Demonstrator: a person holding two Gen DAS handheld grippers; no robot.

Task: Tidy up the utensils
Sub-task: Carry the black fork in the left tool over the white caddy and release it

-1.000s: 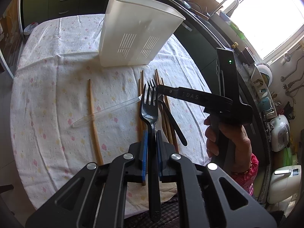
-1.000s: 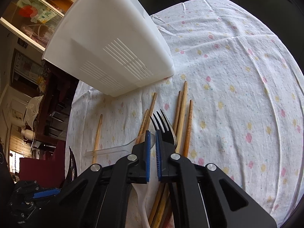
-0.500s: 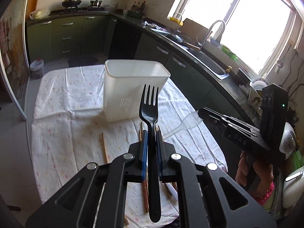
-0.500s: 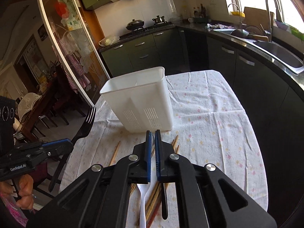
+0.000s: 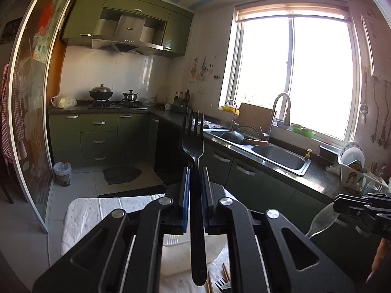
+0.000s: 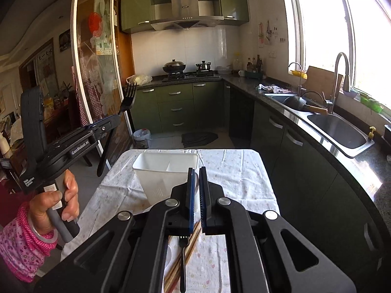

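- Bin (image 6: 166, 171), white and slotted, is seen upright on the table (image 6: 234, 171); an inner divider splits it in two, and both halves look empty as far as can be seen.
- A black fork (image 5: 194, 146) is clamped by its handle between the nearly shut jaws of the left gripper (image 5: 194, 183), tines up, raised above the table.
- From the right wrist view the same fork is seen off to the left, beside the bin and higher than its rim.
- A clear spoon (image 5: 321, 219) is pinched by the right gripper (image 6: 196, 193), whose jaws are all but closed; its bowl sticks out past the fingertips in the left view.
- Chopsticks (image 6: 188, 246) and a second black fork (image 6: 183, 254) are left lying on the table below the right gripper, near the bin's base.
- The table is covered with a white cloth dotted with small coloured spots.
- Green cabinets (image 6: 176, 107), a hob with two pots (image 6: 174, 67), a steel sink (image 6: 339, 127) under a bright window and a hood (image 6: 185, 17) are seen around the room.
- A hand (image 6: 56, 205) with a pink sleeve is wrapped round the left gripper's grip.
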